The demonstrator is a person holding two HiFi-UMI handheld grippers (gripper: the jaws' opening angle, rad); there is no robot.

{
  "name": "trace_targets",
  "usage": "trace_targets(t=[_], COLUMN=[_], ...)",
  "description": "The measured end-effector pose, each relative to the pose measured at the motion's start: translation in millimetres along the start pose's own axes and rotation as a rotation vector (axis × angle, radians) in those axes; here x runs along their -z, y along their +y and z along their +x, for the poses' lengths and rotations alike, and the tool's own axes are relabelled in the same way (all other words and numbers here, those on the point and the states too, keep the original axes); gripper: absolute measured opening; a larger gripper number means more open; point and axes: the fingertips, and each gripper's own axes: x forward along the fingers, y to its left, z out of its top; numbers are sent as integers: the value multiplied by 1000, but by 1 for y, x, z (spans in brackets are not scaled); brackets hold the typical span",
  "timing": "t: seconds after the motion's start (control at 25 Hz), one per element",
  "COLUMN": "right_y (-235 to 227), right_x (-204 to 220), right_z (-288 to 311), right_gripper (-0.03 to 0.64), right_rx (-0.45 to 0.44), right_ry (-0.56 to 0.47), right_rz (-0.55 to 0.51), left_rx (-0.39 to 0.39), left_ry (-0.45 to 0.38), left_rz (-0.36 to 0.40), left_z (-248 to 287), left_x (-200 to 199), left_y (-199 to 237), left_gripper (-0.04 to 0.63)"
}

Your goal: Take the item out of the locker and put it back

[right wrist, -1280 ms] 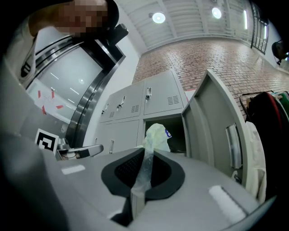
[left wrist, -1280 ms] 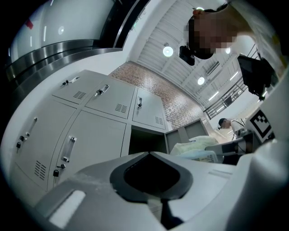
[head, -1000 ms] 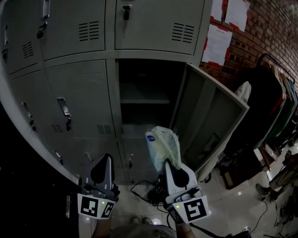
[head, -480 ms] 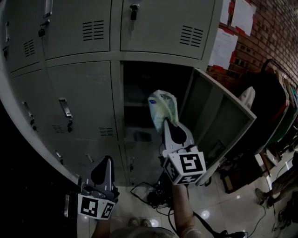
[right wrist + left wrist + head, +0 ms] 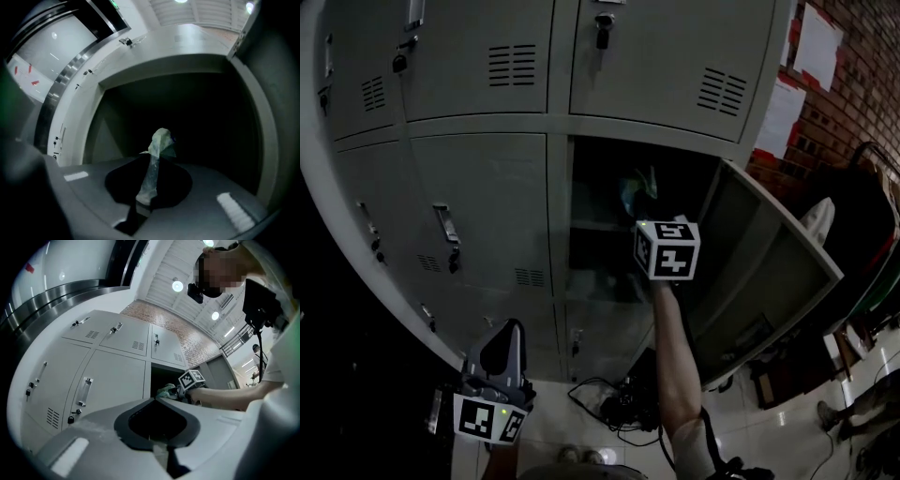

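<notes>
The right tool (image 5: 637,199) reaches into the open locker (image 5: 561,225), its marker cube just outside the opening and the person's bare arm (image 5: 675,366) stretched up from below. Its jaws are clamped together on a twisted neck of a pale greenish plastic bag (image 5: 634,186). In the right gripper view the bag (image 5: 161,139) rises from the closed tips of that tool (image 5: 151,164) into the locker's dark upper part. In the head view the bag sits above the locker's inner shelf (image 5: 595,225); whether it touches anything there cannot be told.

The locker's door (image 5: 769,272) stands swung out to the right of the opening.

The left tool (image 5: 507,330) hangs low, below and to the left of the open locker and well apart from it, jaws closed with nothing between them (image 5: 157,401).

Dark cables (image 5: 623,408) lie on the floor below the locker.
</notes>
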Motion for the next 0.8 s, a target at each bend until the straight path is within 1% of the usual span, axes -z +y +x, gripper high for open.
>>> trace_targets(t=[0.24, 0.4, 0.52, 0.56, 0.64, 0.72, 0.76, 0.8], right_y=[0, 3, 5, 8, 10, 9, 9, 8], right_x=[9, 16, 17, 17, 18, 18, 18, 17], right_z=[27, 31, 33, 34, 34, 33, 31, 29], right_gripper=[8, 11, 17, 39, 112, 317, 334, 334], right_rx=[-10, -18, -29, -35, -39, -40, -39, -36], right_ry=[42, 65, 79, 85, 91, 89, 85, 80], right_rz=[-21, -47, -46, -44, -24, 2, 10, 13], left_rx=[-37, -38, -34, -32, -30, -29, -29, -30], left_ry=[6, 4, -2, -5, -7, -9, -10, -10], left_rz=[10, 17, 18, 17, 17, 19, 20, 20], left_z=[4, 8, 11, 12, 12, 12, 12, 12], left_x=[2, 5, 5, 5, 4, 4, 3, 3], left_y=[15, 16, 15, 14, 13, 13, 13, 14], left_gripper=[6, 6, 6, 6, 6, 6, 6, 6])
